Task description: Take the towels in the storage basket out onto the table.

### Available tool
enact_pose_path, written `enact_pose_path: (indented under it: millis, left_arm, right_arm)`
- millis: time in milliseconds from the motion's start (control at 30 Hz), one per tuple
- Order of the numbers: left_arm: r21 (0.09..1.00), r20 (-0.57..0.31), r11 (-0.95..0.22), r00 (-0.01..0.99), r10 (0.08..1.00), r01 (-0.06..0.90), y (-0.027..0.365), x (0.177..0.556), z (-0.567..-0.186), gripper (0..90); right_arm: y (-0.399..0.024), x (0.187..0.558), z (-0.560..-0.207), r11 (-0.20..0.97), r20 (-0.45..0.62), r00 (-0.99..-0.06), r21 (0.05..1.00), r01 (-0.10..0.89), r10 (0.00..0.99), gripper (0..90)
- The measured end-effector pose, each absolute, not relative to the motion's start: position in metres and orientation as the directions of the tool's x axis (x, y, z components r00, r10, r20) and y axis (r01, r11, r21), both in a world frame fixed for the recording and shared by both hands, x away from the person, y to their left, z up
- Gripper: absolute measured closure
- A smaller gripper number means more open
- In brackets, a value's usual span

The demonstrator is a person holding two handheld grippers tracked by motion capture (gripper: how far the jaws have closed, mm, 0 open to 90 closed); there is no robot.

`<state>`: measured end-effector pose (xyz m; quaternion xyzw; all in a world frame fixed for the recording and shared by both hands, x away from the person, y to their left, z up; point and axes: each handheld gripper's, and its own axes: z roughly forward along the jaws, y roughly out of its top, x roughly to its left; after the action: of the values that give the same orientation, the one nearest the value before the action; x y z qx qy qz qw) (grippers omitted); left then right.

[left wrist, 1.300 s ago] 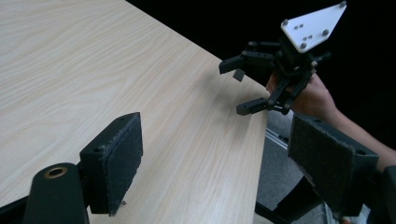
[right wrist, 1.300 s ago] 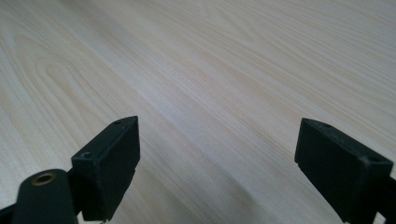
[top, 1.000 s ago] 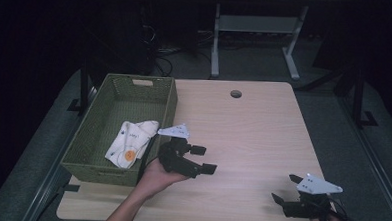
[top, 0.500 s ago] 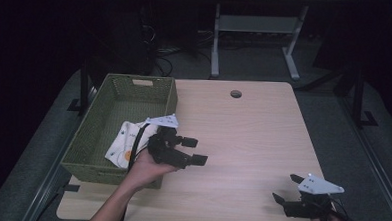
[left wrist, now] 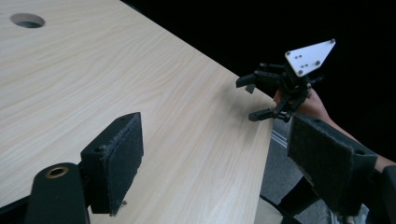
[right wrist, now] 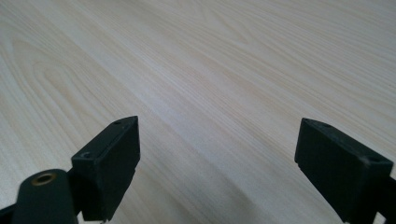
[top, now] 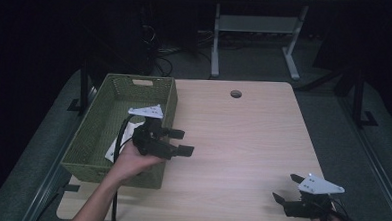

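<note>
My left gripper [top: 185,142] is open and empty, held above the right wall of a green woven basket [top: 94,131], its jaws pointing right over the table. A white cloth with orange marks [top: 113,149] lies in the basket, mostly hidden by the hand. My right gripper [top: 284,188] is open low at the table's near right corner, with nothing between its jaws. In the left gripper view the left gripper [left wrist: 219,163] looks across the wood at the right gripper [left wrist: 251,99]. The right gripper [right wrist: 219,163] faces bare wood in its own view.
The light wood table [top: 243,137] has a round cable hole [top: 236,93] near its far edge. A metal desk frame [top: 257,38] stands on the dark floor beyond. The table's right edge runs close beside my right gripper.
My left gripper has drifted left and slightly away, from over the table to above the basket's right wall, covering more of the cloth. The right gripper has stayed put.
</note>
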<state>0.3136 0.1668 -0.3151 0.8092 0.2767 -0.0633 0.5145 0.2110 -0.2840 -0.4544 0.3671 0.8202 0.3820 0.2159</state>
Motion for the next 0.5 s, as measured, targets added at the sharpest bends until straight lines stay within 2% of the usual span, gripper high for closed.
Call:
enact_pose_path:
  millis: [500]
  left_arm:
    - [0.769, -0.429, -0.254, 0.769, 0.474, 0.586, 0.224, 0.335, -0.322, 18.9]
  right_arm:
    - [-0.283, 0.210, -0.454, 0.440, -0.072, -0.638, 0.782, 0.440, 0.767, 13.9]
